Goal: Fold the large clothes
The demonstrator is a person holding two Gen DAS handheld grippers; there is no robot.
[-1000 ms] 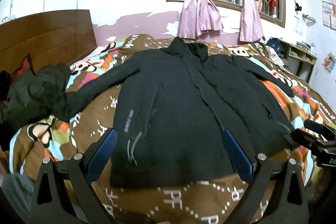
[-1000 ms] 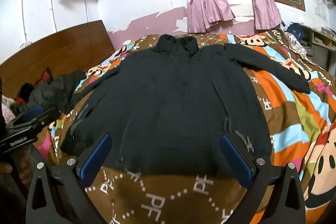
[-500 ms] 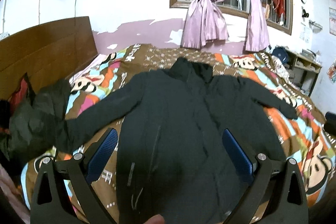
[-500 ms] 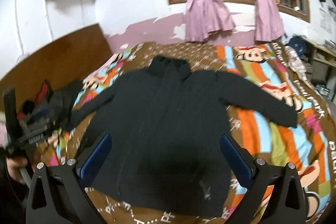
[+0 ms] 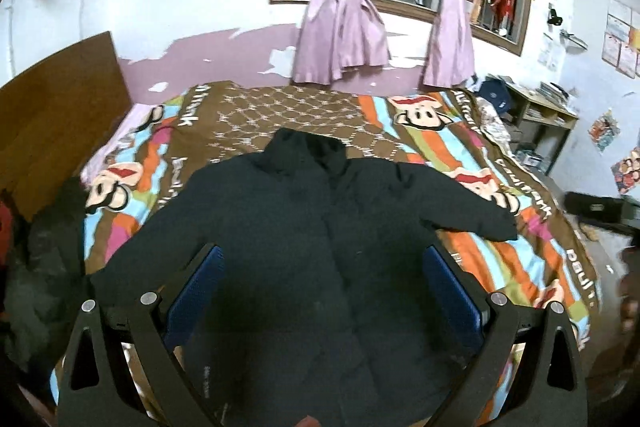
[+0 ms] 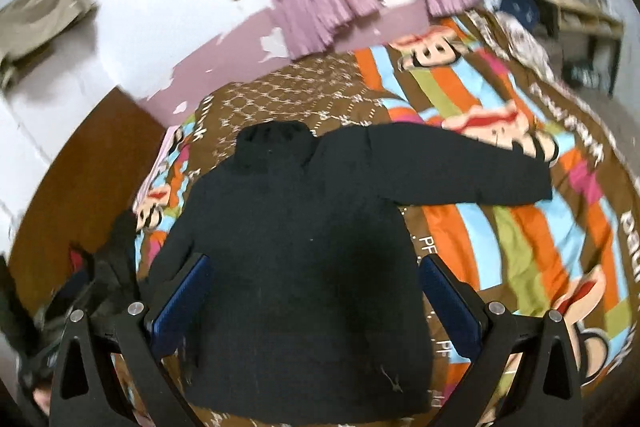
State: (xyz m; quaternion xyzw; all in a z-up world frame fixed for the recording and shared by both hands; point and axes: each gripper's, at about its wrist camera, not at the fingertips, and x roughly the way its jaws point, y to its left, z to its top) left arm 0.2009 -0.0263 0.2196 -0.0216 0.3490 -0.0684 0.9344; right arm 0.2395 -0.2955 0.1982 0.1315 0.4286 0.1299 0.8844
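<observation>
At my far left a heap of dark clothes sits by the wooden headboard, touching or just beside the end of the jacket's left sleeve; I cannot tell which. My left gripper hangs above the bed with its blue pads spread wide and nothing between them.

The black jacket lies flat on the cartoon-print bedspread, front up, collar toward the window wall, hem toward me. Both sleeves stretch outward and no part of it is folded over, so I judge I am at the very start: the garment is laid out, and I am looking it over from above before the first fold.

My right gripper is likewise held above the jacket, pads apart and empty. In its view the right sleeve runs out across the striped cover, its cuff well apart from the body.

The next move, as I see it, is to bring each gripper down to a sleeve near its cuff, pinch the padded fabric firmly, and carry the sleeve inward across the chest. The jacket looks thick, so the pads need a deep bite, or the cloth may slip out while I lift.
</observation>
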